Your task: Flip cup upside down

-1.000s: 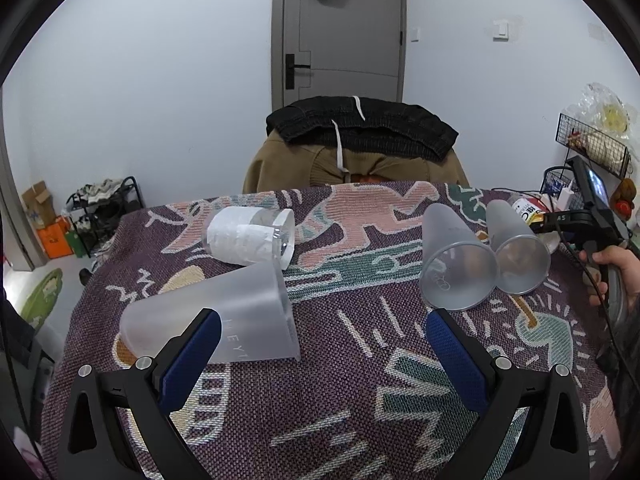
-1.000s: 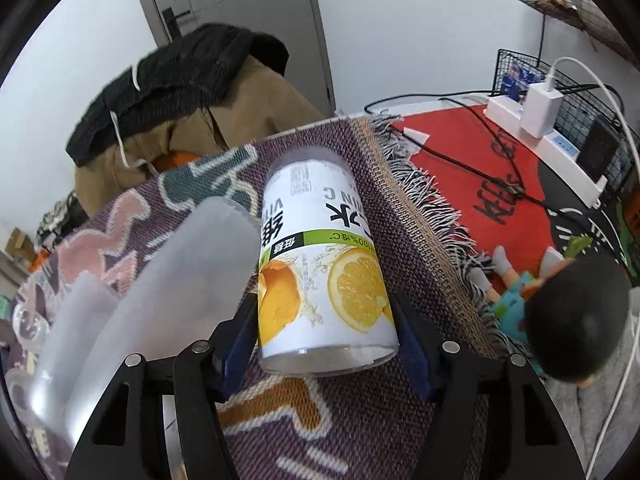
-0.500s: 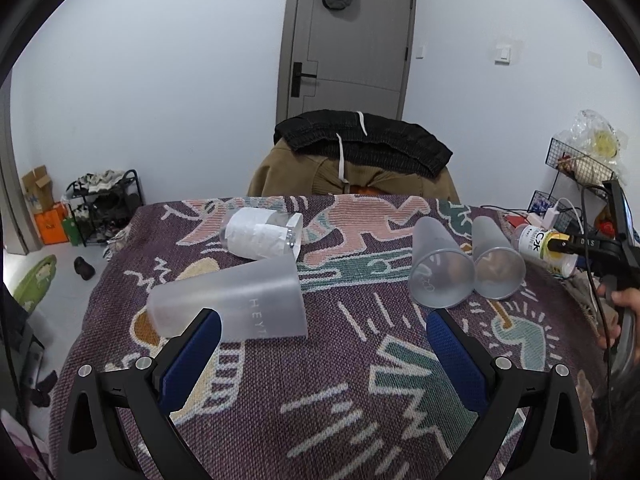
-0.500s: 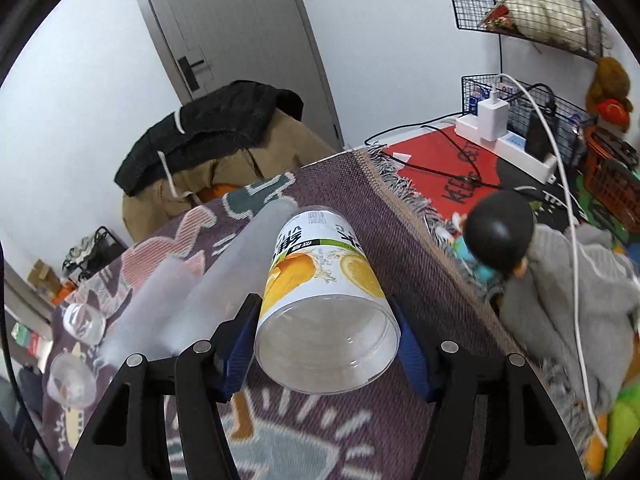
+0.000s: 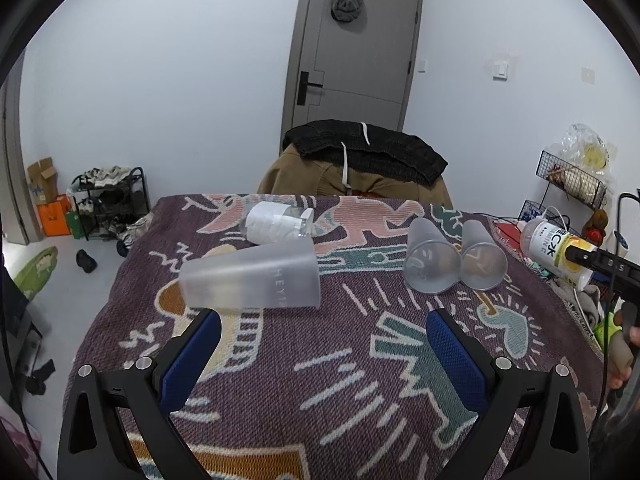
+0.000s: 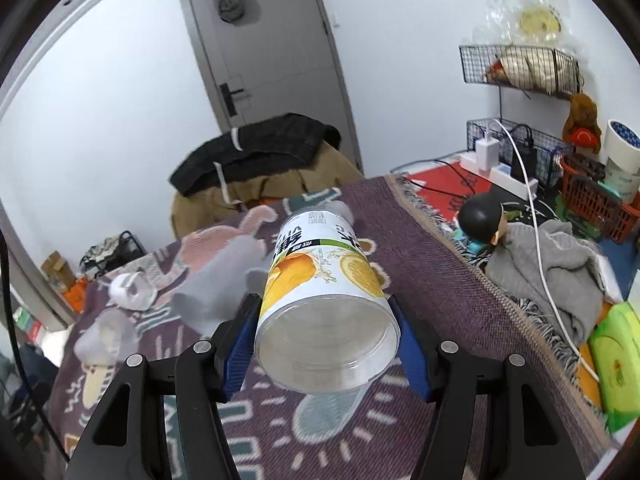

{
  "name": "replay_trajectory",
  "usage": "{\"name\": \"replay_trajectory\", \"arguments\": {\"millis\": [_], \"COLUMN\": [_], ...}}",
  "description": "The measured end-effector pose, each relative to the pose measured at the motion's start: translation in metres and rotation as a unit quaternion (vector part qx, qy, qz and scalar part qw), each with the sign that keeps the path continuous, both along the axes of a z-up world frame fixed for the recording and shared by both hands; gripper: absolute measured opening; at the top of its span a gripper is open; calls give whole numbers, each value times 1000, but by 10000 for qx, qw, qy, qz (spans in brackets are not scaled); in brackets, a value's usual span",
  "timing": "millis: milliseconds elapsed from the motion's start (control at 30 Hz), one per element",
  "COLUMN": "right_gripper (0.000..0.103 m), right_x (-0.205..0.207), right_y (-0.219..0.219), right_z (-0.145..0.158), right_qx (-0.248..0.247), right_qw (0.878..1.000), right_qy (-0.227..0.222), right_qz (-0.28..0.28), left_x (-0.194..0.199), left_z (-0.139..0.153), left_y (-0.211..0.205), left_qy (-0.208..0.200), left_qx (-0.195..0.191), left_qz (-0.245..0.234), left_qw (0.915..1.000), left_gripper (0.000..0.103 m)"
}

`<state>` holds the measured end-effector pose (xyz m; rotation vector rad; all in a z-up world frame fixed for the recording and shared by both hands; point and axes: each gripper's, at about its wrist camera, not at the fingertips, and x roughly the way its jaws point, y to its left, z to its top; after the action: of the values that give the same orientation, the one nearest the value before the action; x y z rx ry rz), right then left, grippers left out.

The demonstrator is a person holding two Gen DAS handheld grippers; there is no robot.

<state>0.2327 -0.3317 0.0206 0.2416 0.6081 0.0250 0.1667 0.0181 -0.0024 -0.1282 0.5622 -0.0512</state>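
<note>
The right gripper (image 6: 327,340) is squeezed shut around the cup (image 6: 326,300), w/ one blue pad on each side near the wide open end. That cup is the one w/ the orange-fruit label. It sits in the middle of the right wrist view, lifted off the blanket (image 6: 432,264), tipped so its open mouth faces the camera. In the left wrist view the same cup (image 5: 554,250) shows at the right edge, up in the air.

The left gripper (image 5: 322,350) is wide open & holds nothing. It hangs over the blanket at the bottom of its view. A big frosted cup (image 5: 250,278) lies on its side just past it, left of center, not touching the pads.

The held cup looks like thin clear plastic, prob very light & empty. Thin walls like that bend easy, so a hard squeeze could dent it. The smooth label may be a bit slippery. Holding it by the sides, near the rim where it is stiffer, seems a good spot. To flip it, the mouth needs to turn down.
</note>
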Motion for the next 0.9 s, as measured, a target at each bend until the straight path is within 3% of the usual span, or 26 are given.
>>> {"name": "replay_trajectory", "arguments": {"millis": [400, 900], "right_gripper": [64, 64], "right_x": [-58, -89], "right_y": [58, 119], "right_z": [8, -43], "right_qx": [-17, 597], "right_qw": [9971, 9860], "right_qy": [-328, 116], "right_qz": [680, 1552], "left_x": [-35, -62], "left_z": [-1, -35], "left_y": [20, 56], "left_qy": [-57, 367], "left_qx": [-190, -488], "left_qz": [256, 662], "left_qw": [9995, 9959], "left_gripper": [103, 103]}}
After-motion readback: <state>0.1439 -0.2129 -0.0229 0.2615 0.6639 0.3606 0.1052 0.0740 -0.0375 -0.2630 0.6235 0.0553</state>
